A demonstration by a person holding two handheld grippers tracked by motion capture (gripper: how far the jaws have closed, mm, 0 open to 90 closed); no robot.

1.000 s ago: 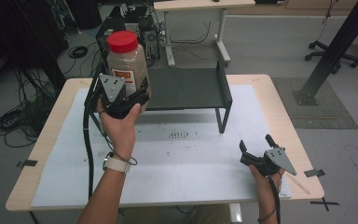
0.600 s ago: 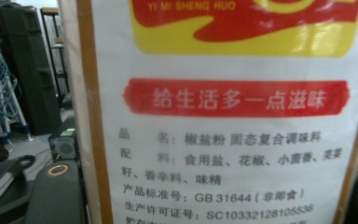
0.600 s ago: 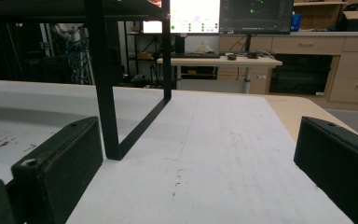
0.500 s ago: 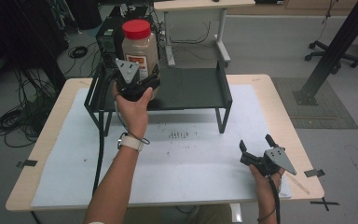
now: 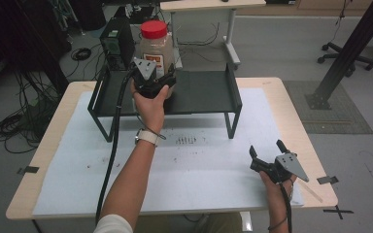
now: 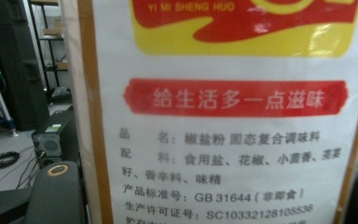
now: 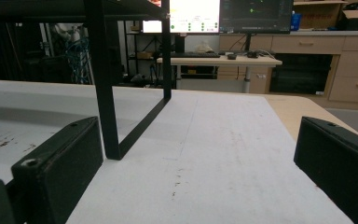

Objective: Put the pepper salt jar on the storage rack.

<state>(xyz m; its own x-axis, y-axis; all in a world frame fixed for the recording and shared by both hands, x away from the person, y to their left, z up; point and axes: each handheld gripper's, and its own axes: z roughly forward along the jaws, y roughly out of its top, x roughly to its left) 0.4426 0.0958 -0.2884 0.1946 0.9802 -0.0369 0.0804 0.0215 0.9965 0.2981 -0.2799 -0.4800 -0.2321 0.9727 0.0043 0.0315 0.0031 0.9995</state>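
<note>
High view: left gripper clamps the red-lidded jar upright over the black shelf; right gripper rests on the table, jaws wide, empty.

A clear plastic jar with a red screw lid, filled with tan powder, carries a white label with a red and yellow logo and Chinese print, and stands upright over the left half of the black metal shelf rack, lid on.
</note>
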